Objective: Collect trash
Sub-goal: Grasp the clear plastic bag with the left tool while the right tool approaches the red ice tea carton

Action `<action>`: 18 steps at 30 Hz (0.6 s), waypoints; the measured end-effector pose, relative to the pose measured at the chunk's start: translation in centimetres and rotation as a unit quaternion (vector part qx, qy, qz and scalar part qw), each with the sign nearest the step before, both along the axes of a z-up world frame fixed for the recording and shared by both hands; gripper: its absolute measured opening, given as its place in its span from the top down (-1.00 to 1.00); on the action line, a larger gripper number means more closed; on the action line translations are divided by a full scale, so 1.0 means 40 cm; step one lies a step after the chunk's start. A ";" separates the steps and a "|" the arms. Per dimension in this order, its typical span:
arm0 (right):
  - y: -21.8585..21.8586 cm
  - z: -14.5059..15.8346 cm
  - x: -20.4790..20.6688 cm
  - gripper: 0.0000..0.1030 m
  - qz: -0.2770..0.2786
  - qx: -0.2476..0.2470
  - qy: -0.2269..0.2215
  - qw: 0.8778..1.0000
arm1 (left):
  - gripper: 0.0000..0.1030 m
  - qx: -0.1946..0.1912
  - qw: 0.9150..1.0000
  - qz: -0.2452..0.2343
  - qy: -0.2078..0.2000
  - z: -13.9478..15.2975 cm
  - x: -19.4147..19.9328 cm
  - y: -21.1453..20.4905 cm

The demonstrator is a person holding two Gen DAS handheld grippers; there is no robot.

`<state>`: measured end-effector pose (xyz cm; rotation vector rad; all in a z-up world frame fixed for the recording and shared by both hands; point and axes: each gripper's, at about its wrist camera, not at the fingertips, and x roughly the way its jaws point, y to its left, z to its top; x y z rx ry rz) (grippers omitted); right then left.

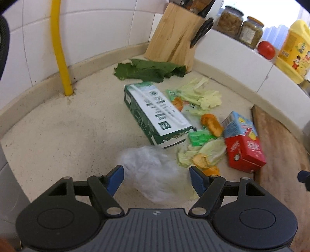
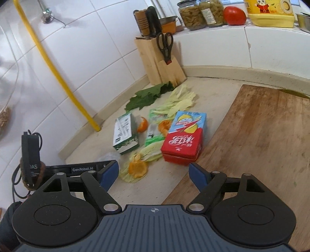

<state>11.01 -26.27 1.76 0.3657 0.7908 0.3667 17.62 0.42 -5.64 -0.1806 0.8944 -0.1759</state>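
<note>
On the table (image 1: 58, 131), in the tiled corner, trash lies in a loose heap. Green-and-white carton (image 1: 155, 114) on its side, nearest the wall; red-and-blue carton (image 1: 243, 143) also on its side, just beside the wooden cutting board (image 2: 261, 139), possibly touching its edge. Between the two cartons: orange peels (image 1: 212, 124), pale cabbage scraps (image 1: 201, 95), green wrappers (image 1: 199, 137). Dark green leaf (image 1: 149, 70) lies at the foot of the knife block (image 1: 172, 38); block holds knives, with scissors (image 2: 165, 43) slotted in its side. Crumpled clear plastic bag (image 1: 155, 174) sits closest to the left gripper (image 1: 156, 174), between its spread blue fingers (image 1: 116, 178); contact cannot be told, picture blurred there. Left fingers open, holding nothing firmly. Right gripper (image 2: 154, 174) also has fingers wide apart, empty, hovering over the table edge and board corner, with an orange peel on a cabbage leaf just ahead. Yellow pipe (image 1: 60, 48) rises from the table against the wall, well apart from the heap. On the ledge behind: two glass jars (image 2: 201, 13) filled with preserved food, a tomato (image 2: 234, 12), a yellow bottle (image 2: 271, 13). Left gripper's body shows at the lower left of the right wrist view.
</note>
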 end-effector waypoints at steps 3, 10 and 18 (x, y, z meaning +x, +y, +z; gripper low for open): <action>0.002 -0.001 0.017 -0.65 -0.006 -0.005 0.000 1.000 | -0.38 0.005 1.000 -0.007 0.000 -0.013 0.014 -0.002; 0.032 -0.011 0.109 -0.65 -0.019 -0.028 0.009 0.999 | 0.05 0.002 1.000 -0.027 0.010 -0.018 0.032 0.018; 0.078 -0.063 0.237 -0.65 -0.040 -0.074 0.049 0.995 | 0.36 -0.039 0.998 -0.047 0.011 0.003 0.041 0.065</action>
